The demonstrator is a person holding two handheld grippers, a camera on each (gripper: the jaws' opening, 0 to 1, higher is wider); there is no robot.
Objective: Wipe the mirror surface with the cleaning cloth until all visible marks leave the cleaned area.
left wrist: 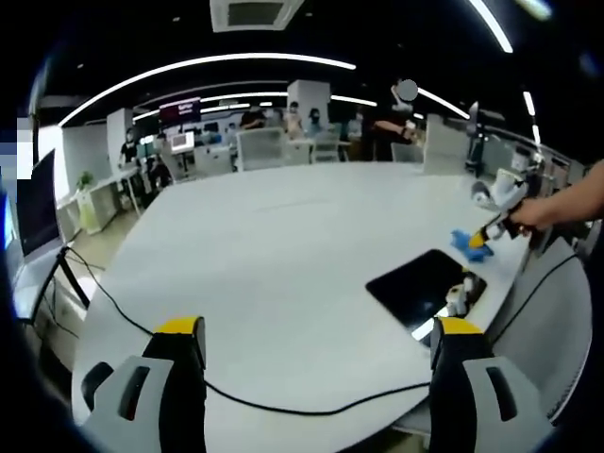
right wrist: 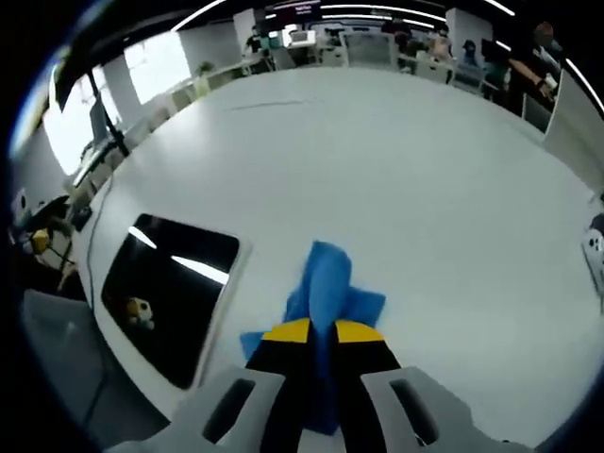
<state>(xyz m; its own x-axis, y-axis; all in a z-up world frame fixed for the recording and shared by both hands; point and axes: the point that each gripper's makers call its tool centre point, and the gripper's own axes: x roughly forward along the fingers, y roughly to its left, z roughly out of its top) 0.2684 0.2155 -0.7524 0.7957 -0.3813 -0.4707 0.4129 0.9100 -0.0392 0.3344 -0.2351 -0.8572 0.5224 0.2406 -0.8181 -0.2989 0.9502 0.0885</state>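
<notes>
In the right gripper view, the right gripper [right wrist: 322, 332] had its two yellow-tipped jaws pinched tight on a blue cleaning cloth [right wrist: 326, 283]. The cloth looked soft and crumpled — it stuck out past the jaw tips in a bunched-up fold and lay on the big white table [right wrist: 396, 179]. Just beside the cloth lay the mirror [right wrist: 170, 293], a flat dark square with rounded corners and a shiny face. Bright ceiling strips showed in its glass, and so did a small yellow and white shape.

In the left gripper view, the left gripper [left wrist: 319, 340] had its jaws spread wide with nothing between them, low over the smooth table [left wrist: 283, 255]. A thin black cable [left wrist: 236, 396] curved across the table top near the jaws. Farther off sat the mirror [left wrist: 425, 283], close to the table's rounded edge. Just past it was the blue cloth [left wrist: 469, 241], held by the right gripper [left wrist: 486, 231] in a person's hand [left wrist: 528, 212]. Desks, chairs and people stood far behind, under long bright ceiling lights.
</notes>
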